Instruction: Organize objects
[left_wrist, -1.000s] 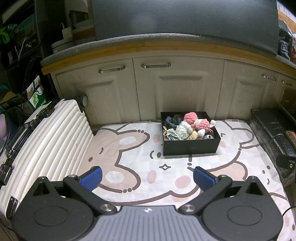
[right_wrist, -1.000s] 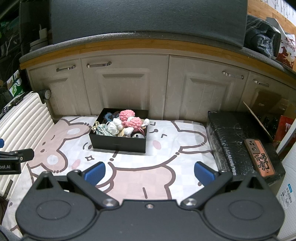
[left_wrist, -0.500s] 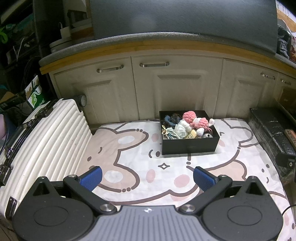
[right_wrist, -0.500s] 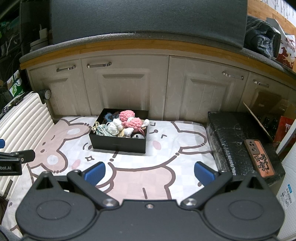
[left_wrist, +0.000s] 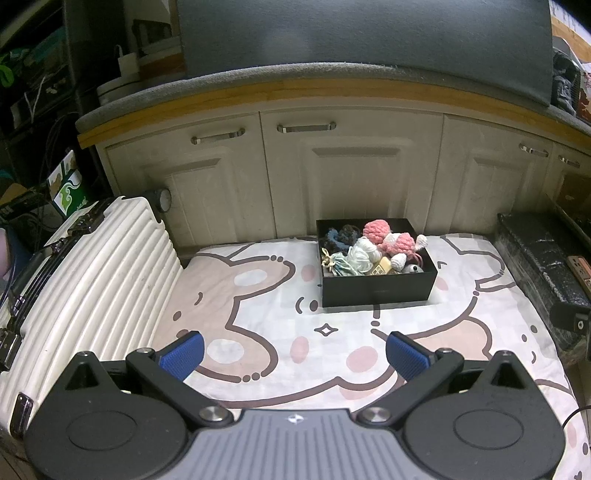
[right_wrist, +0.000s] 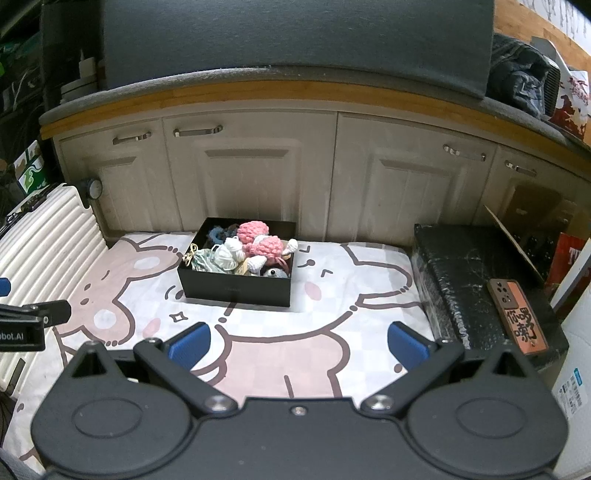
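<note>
A black open box (left_wrist: 376, 290) stands on a cartoon-print sheet (left_wrist: 280, 317) near the cabinets. It holds pink crochet toys (left_wrist: 388, 236), white yarn balls (left_wrist: 360, 254), a teal tassel pouch (left_wrist: 338, 266), dark blue crochet pieces (left_wrist: 338, 234) and a small grey toy. The box also shows in the right wrist view (right_wrist: 236, 288). My left gripper (left_wrist: 295, 354) is open and empty, well short of the box. My right gripper (right_wrist: 299, 343) is open and empty, also short of the box.
A white ribbed suitcase (left_wrist: 92, 280) lies along the sheet's left edge. A black wrapped block (right_wrist: 476, 291) with a phone (right_wrist: 517, 314) on it stands at the right. Cream cabinet doors (right_wrist: 258, 177) close off the back. The left gripper's tip (right_wrist: 33, 314) shows at the right view's left edge.
Almost nothing has changed. The left wrist view has shifted very slightly; the box sits a little higher and further left in it. Both grippers stay open.
</note>
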